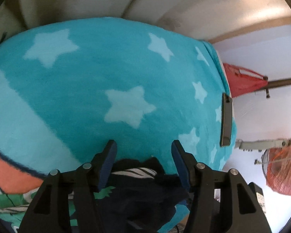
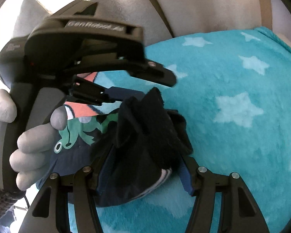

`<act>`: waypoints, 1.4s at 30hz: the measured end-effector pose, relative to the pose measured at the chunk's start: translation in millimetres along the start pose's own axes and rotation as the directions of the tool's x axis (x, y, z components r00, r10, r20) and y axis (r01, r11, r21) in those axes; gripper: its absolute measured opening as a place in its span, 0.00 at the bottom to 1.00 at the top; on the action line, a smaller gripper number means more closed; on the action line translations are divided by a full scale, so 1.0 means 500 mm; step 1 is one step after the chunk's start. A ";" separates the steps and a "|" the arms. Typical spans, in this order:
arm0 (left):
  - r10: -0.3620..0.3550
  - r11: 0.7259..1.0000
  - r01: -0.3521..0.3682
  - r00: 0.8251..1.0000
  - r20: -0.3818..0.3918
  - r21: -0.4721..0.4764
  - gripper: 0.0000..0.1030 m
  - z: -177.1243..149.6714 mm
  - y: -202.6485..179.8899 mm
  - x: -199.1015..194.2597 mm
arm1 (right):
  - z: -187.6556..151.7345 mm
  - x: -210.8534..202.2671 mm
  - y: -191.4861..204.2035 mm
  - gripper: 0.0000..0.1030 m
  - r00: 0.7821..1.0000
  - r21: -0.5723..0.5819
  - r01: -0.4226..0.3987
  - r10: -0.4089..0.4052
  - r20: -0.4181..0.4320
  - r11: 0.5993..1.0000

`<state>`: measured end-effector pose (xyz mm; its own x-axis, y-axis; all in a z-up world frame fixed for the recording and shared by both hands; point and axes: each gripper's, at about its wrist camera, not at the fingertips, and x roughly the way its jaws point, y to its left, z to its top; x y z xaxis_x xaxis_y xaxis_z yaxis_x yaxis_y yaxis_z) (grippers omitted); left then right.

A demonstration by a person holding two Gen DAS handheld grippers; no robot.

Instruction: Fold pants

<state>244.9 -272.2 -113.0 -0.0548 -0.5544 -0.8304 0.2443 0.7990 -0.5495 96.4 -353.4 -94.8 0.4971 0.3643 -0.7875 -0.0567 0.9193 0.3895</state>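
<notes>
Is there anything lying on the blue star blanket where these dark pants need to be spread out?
Mostly clear: the blanket ahead of the pants is bare; only a dark flat object lies at its right edge.

A home bedroom: a star-patterned fleece blanket [image 1: 106, 73] on a bed, a fan [image 1: 281, 167] beside it.

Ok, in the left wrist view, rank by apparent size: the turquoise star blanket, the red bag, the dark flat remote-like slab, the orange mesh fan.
1. Turquoise star-patterned fleece blanket, by far the largest.
2. Orange mesh-covered fan and red bag: they look alike, and fisheye stretch at the edge makes ranking them unsure.
3. Dark flat rectangular slab, smallest.
</notes>
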 end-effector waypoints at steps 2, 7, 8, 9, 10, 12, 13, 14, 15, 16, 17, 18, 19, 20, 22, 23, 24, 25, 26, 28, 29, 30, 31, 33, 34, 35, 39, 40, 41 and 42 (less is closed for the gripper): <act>-0.093 0.995 0.094 0.994 -0.057 0.015 0.40 -0.006 -0.006 0.011 | 0.004 0.005 0.009 0.54 1.000 -0.010 0.024 -0.024 -0.009 1.000; -0.124 0.990 0.129 0.989 -0.081 0.063 0.04 -0.022 -0.017 -0.004 | 0.019 -0.003 0.021 0.23 0.999 -0.010 0.034 -0.034 -0.030 0.999; -0.127 0.989 0.132 0.989 -0.072 0.072 0.04 -0.026 -0.019 -0.013 | 0.020 -0.007 0.021 0.21 0.999 -0.004 0.033 -0.033 -0.030 0.999; -0.137 0.987 0.141 0.989 -0.062 0.075 0.04 -0.031 -0.020 -0.024 | 0.020 -0.013 0.023 0.20 0.999 0.003 0.029 -0.029 -0.025 1.000; -0.151 0.985 0.155 0.987 -0.048 0.072 0.04 -0.036 -0.019 -0.038 | 0.021 -0.016 0.028 0.19 0.999 0.006 0.025 -0.025 -0.022 1.000; -0.172 0.982 0.173 0.985 -0.016 0.074 0.04 -0.047 -0.015 -0.068 | 0.023 -0.029 0.046 0.18 1.000 -0.004 0.015 -0.015 -0.014 1.000; -0.189 0.980 0.189 0.982 0.005 0.068 0.04 -0.055 -0.007 -0.086 | 0.025 -0.037 0.057 0.18 1.000 -0.017 0.007 -0.007 -0.009 1.000; -0.204 0.978 0.202 0.979 0.023 0.058 0.04 -0.060 0.001 -0.101 | 0.025 -0.045 0.068 0.18 1.000 -0.031 -0.002 0.002 -0.006 1.000; -0.221 0.975 0.219 0.974 0.049 0.044 0.04 -0.071 0.016 -0.124 | 0.026 -0.050 0.086 0.18 1.000 -0.049 -0.012 0.012 -0.002 0.999; -0.235 0.972 0.233 0.969 0.072 0.032 0.04 -0.080 0.031 -0.142 | 0.028 -0.053 0.105 0.18 1.000 -0.069 -0.023 0.023 0.000 0.997; -0.246 0.969 0.245 0.965 0.093 0.019 0.04 -0.092 0.048 -0.160 | 0.027 -0.055 0.123 0.18 0.999 -0.088 -0.035 0.035 -0.001 0.996; -0.254 0.967 0.256 0.960 0.121 0.000 0.04 -0.108 0.072 -0.182 | 0.025 -0.055 0.145 0.18 0.999 -0.111 -0.048 0.048 -0.006 0.993; -0.257 0.965 0.261 0.957 0.137 -0.012 0.04 -0.119 0.088 -0.194 | 0.022 -0.053 0.167 0.18 0.998 -0.135 -0.061 0.060 -0.013 0.989; -0.259 0.964 0.266 0.954 0.154 -0.027 0.04 -0.132 0.107 -0.208 | 0.021 -0.042 0.194 0.18 0.997 -0.158 -0.071 0.068 -0.022 0.985; -0.263 0.958 0.279 0.947 0.187 -0.068 0.04 -0.158 0.151 -0.231 | 0.020 -0.033 0.224 0.18 0.995 -0.190 -0.095 0.087 -0.049 0.977; -0.267 0.953 0.290 0.942 0.205 -0.093 0.04 -0.173 0.176 -0.244 | 0.013 -0.025 0.237 0.18 0.994 -0.197 -0.105 0.095 -0.062 0.975; -0.269 0.947 0.300 0.937 0.225 -0.117 0.04 -0.187 0.199 -0.253 | 0.009 -0.012 0.258 0.18 0.990 -0.205 -0.125 0.109 -0.084 0.971; -0.268 0.941 0.307 0.932 0.244 -0.141 0.04 -0.201 0.223 -0.262 | 0.005 0.000 0.276 0.18 0.987 -0.212 -0.142 0.121 -0.105 0.967; -0.262 0.936 0.311 0.929 0.263 -0.167 0.04 -0.217 0.246 -0.271 | 0.003 0.012 0.287 0.18 0.984 -0.222 -0.156 0.131 -0.124 0.963; -0.234 0.925 0.307 0.924 0.302 -0.224 0.08 -0.249 0.292 -0.288 | -0.015 0.035 0.319 0.19 0.976 -0.252 -0.177 0.138 -0.166 0.951; -0.219 0.918 0.304 0.924 0.315 -0.255 0.16 -0.263 0.311 -0.294 | -0.023 0.053 0.338 0.22 0.970 -0.273 -0.192 0.140 -0.197 0.943; -0.202 0.910 0.302 0.922 0.330 -0.285 0.21 -0.279 0.332 -0.303 | -0.029 0.067 0.350 0.23 0.965 -0.287 -0.200 0.138 -0.224 0.937; -0.189 0.905 0.300 0.919 0.347 -0.302 0.28 -0.295 0.348 -0.316 | -0.039 0.086 0.364 0.28 0.957 -0.304 -0.208 0.128 -0.262 0.930; -0.158 0.904 0.290 0.910 0.383 -0.315 0.32 -0.326 0.367 -0.348 | -0.055 0.120 0.381 0.36 0.940 -0.313 -0.225 0.121 -0.318 0.923; -0.136 0.906 0.278 0.905 0.404 -0.318 0.37 -0.341 0.372 -0.367 | -0.060 0.128 0.385 0.40 0.937 -0.314 -0.227 0.119 -0.329 0.922; -0.115 0.908 0.268 0.899 0.422 -0.322 0.43 -0.355 0.376 -0.382 | -0.060 0.130 0.391 0.44 0.936 -0.314 -0.230 0.120 -0.332 0.921; -0.008 0.922 0.200 0.866 0.500 -0.331 0.47 -0.410 0.376 -0.450 | -0.053 0.099 0.420 0.48 0.914 -0.317 -0.306 0.184 -0.360 0.898; 0.007 0.923 0.194 0.856 0.517 -0.333 0.48 -0.424 0.378 -0.465 | -0.051 0.081 0.430 0.48 0.915 -0.332 -0.315 0.190 -0.357 0.889; 0.019 0.923 0.189 0.849 0.529 -0.336 0.49 -0.435 0.381 -0.476 | -0.051 0.059 0.438 0.48 0.920 -0.348 -0.314 0.192 -0.343 0.883; 0.037 0.922 0.179 0.843 0.537 -0.343 0.49 -0.448 0.388 -0.490 | -0.046 0.039 0.439 0.48 0.930 -0.361 -0.303 0.191 -0.315 0.882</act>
<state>88.9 70.5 -36.6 0.4827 -0.5630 -0.6708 -0.1169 0.7177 -0.6865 73.9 -140.9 -35.6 0.1790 0.5609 -0.8083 -0.5135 0.7540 0.4096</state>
